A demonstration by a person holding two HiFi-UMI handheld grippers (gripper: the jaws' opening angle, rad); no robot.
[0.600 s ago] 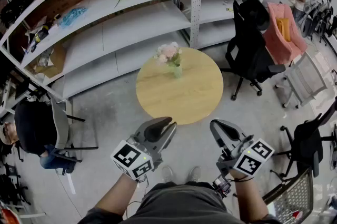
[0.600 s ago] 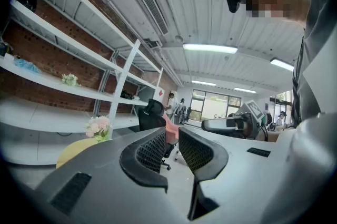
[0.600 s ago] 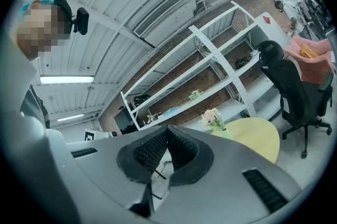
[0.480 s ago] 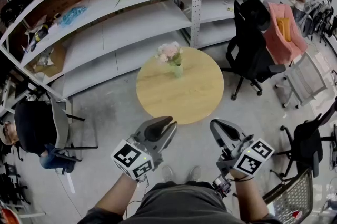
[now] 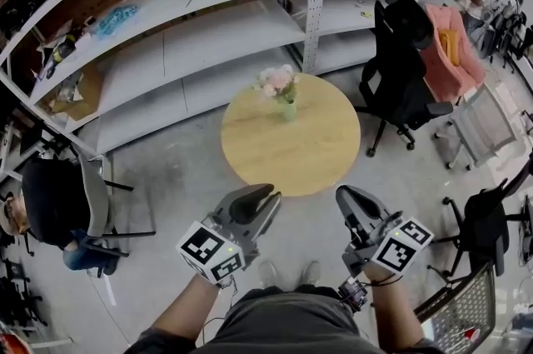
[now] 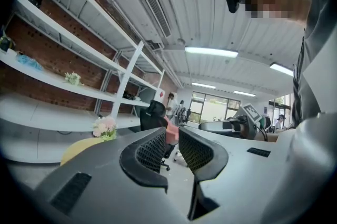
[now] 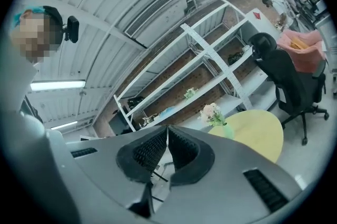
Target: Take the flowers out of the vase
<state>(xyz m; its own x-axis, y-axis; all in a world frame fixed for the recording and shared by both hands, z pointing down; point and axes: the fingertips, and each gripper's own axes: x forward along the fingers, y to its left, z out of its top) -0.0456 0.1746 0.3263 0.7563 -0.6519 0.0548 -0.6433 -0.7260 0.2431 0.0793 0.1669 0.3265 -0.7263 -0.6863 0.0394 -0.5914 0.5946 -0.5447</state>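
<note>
Pink flowers (image 5: 276, 81), pale green vase (image 5: 287, 109), yellow table (image 5: 291, 157).

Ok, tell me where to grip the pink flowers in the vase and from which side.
Probably low on the pink flowers, just above the green vase's rim. Come level from the table's near edge: the bunch stands upright near the far edge, so it should lift straight up.
</note>
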